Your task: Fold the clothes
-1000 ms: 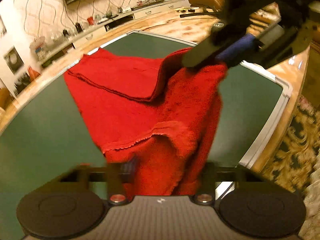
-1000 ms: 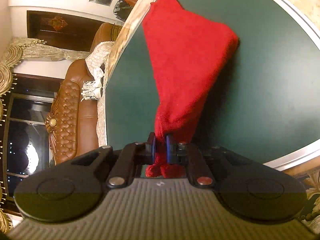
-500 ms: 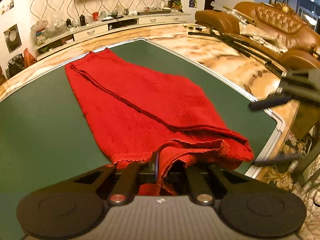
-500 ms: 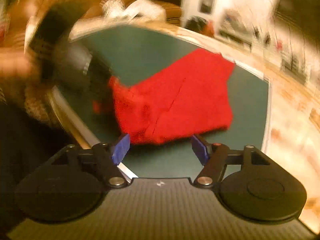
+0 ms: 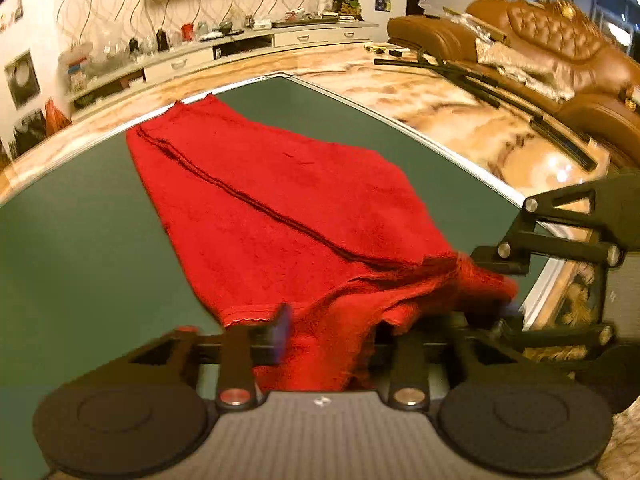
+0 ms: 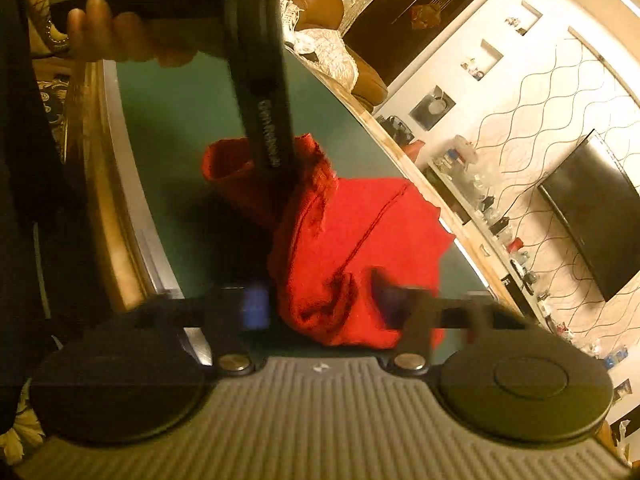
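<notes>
My left gripper (image 5: 332,332) has just opened off the red towel (image 5: 280,208); my right gripper (image 6: 320,304) is closing around its near corner.

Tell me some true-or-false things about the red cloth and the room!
1. The cloth is red. True.
2. It lies on a blue table. False: the table is green.
3. A television hangs on the wavy-patterned wall. True.
4. The sofa is white. False: the sofa is brown.
</notes>
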Demonstrator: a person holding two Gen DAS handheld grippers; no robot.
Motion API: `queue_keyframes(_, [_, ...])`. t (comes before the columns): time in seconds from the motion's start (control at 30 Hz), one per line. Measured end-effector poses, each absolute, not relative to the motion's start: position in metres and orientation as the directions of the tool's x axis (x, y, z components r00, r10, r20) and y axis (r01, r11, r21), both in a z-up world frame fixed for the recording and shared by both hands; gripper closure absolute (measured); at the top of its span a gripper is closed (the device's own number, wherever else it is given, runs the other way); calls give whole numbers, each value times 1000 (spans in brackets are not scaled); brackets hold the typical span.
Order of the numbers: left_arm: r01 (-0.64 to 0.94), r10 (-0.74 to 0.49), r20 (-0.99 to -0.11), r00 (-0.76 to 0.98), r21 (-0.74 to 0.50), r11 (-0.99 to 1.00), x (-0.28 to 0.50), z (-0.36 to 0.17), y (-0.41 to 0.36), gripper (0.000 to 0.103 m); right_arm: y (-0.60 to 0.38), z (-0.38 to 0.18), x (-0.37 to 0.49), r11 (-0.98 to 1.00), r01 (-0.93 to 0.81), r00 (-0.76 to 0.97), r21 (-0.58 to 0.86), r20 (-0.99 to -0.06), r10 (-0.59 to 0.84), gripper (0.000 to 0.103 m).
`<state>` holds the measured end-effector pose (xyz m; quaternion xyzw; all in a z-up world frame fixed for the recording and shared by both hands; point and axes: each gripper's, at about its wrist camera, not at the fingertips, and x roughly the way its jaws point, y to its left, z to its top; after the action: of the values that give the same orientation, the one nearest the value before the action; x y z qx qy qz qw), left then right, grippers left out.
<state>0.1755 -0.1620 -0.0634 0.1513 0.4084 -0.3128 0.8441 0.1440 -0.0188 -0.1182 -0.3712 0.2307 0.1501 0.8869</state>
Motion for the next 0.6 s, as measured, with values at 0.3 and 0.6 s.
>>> queue_keyframes(0.3, [721,-420,-832,363,-35,692,134,-39,-160,96,-31,-60,131,746,-504,780,-436,-601,175,90])
queue_keyframes(0.6, [714,-421,-856,300,-90,694,88,4,-129,97,-34,5,85,716,-663,619,-219,-698,360,90])
